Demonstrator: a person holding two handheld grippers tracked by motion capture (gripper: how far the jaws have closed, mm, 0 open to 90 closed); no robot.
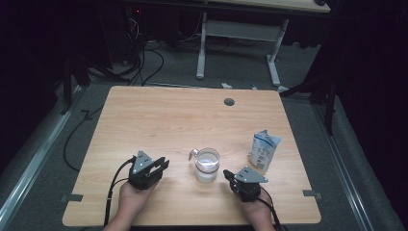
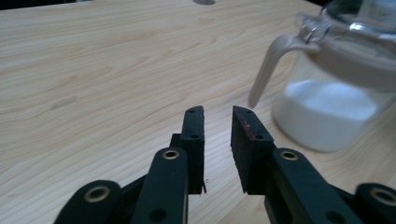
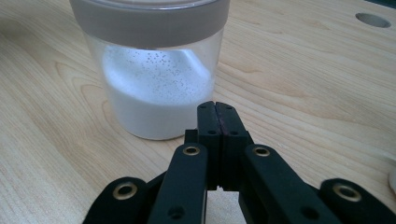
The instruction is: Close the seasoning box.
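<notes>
A clear jar [image 1: 207, 166] partly filled with white powder stands near the table's front middle; a pale scoop-like handle [image 2: 271, 65] hangs from its rim. My left gripper [image 1: 163, 165] rests to the jar's left, a short way off. Its jaws stand a little apart with nothing between them, and in the left gripper view [image 2: 218, 112] the jar [image 2: 331, 107] sits ahead to the right. My right gripper [image 1: 227, 173] is just right of the jar. In the right gripper view [image 3: 215, 106] its jaws are pressed together, empty, with the jar [image 3: 156, 88] close in front.
A white and blue pouch [image 1: 263, 150] stands upright right of the jar, near the wooden table's [image 1: 159, 115] right edge. A round cable hole [image 1: 229, 102] lies at the far middle. Beyond the table are a desk frame and floor cables.
</notes>
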